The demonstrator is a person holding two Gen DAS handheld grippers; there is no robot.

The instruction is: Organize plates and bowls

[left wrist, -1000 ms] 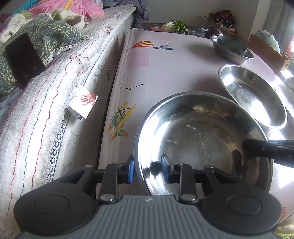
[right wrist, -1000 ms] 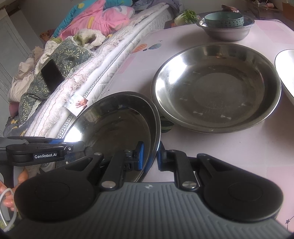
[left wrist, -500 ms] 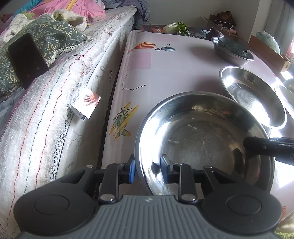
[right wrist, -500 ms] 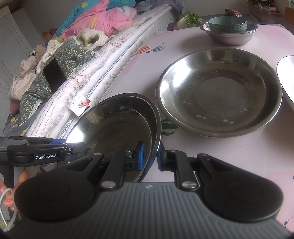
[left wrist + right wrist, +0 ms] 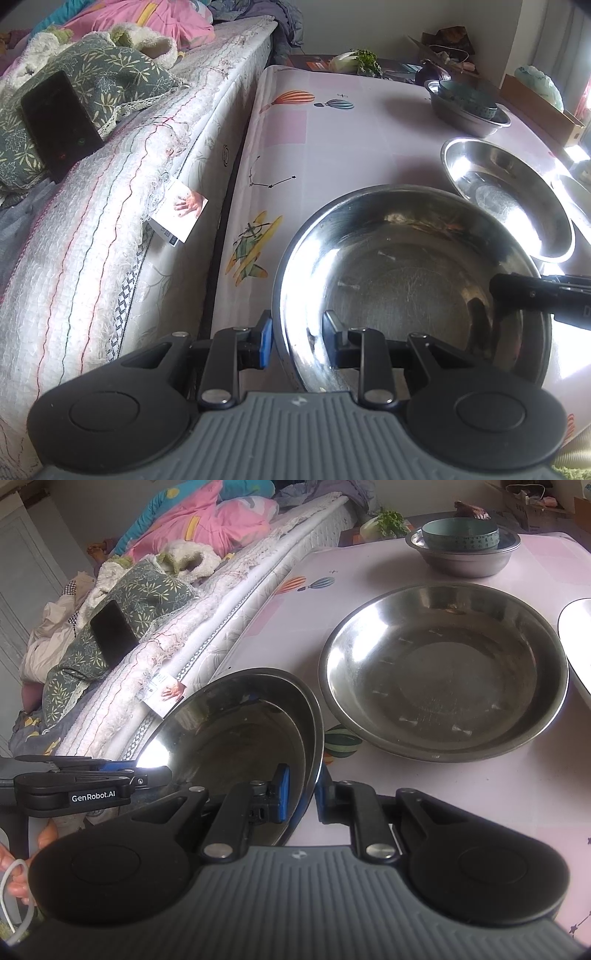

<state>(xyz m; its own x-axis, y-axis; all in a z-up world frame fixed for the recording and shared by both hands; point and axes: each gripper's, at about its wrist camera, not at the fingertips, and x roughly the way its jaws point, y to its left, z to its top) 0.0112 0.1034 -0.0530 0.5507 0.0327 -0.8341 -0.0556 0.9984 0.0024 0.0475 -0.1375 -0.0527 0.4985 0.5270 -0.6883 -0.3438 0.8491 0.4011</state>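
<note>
Steel bowl (image 5: 406,280) tilted, mouth facing bed; left tongs (image 5: 300,338), right tongs (image 5: 301,794) clamp opposite rims.

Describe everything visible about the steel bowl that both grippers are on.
The steel bowl is round, shiny stainless steel with a scuffed flat bottom and a thin rolled rim. It is tilted, its open side towards the bed, at the near corner of the pink table. The left gripper straddles its near rim; the right gripper is shut on the opposite rim. It is empty.
</note>
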